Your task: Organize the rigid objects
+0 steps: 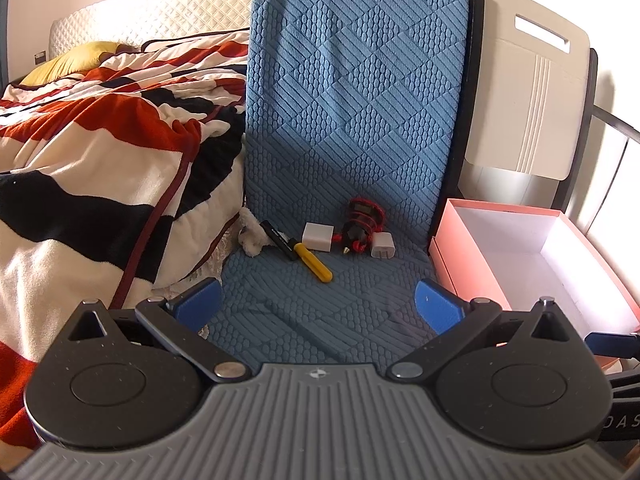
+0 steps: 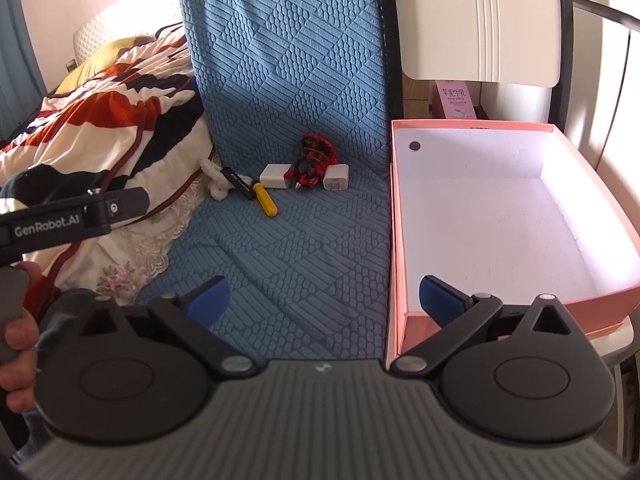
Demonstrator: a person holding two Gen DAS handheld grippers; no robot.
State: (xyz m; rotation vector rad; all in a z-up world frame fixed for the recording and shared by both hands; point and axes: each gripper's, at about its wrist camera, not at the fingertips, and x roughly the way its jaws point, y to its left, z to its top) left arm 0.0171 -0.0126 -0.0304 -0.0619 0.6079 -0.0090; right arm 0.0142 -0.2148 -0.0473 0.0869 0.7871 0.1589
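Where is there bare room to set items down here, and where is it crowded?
The pink box holds nothing; its white floor is free. The blue mat is bare between both open grippers and the item row. Crowded: the back of the seat, where black stick, yellow screwdriver, two white chargers and red-wrapped gadget cluster.

Pink box (image 2: 520, 216) white inside, yellow screwdriver (image 1: 314, 264), blue textured cushion (image 1: 352, 92)

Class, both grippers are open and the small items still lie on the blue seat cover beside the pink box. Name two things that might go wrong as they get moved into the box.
1. The red-wired gadget sits tight between two white chargers; closing on one may nudge or snag its neighbours.
2. The yellow-handled tool touches the black stick near the blanket; a slip might roll either off the seat cover.
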